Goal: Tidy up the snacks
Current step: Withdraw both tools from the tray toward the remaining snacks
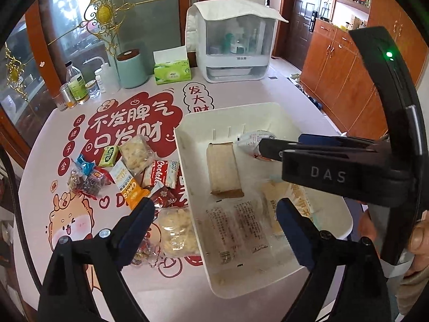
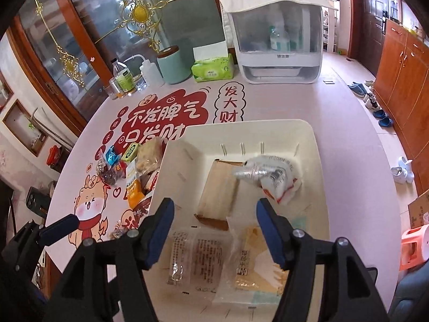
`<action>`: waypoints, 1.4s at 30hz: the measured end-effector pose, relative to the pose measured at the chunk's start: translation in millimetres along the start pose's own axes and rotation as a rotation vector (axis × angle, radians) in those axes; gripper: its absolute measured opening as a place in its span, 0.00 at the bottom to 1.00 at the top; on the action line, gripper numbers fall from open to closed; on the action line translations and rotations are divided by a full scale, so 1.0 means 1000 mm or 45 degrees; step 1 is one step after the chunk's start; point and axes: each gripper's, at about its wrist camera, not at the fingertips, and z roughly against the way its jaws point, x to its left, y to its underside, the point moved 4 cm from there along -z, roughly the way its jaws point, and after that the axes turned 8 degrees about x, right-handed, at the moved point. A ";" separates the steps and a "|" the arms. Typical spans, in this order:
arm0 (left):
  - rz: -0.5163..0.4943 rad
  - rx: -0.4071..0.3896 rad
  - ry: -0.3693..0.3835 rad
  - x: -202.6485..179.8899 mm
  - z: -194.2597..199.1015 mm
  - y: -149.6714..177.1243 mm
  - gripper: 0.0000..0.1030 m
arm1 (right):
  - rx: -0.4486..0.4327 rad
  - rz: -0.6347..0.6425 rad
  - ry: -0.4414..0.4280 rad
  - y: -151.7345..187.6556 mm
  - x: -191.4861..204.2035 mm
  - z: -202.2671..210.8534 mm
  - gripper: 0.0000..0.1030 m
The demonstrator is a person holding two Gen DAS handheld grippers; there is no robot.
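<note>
Bright daylight — fisheye-warped, dark-vignetted edges

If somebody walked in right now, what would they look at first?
Probably the big white tray in the middle of the table, already holding a brown packet, a crinkly silver-and-white packet and some flat clear ones. Next, the bright heap of loose snacks lying on the table just left of the tray. Behind both, red cartoon writing covers the tablecloth.
</note>
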 end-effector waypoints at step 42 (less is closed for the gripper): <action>0.068 -0.170 -0.002 0.210 0.103 0.060 0.89 | -0.218 0.135 0.147 0.049 0.195 0.050 0.62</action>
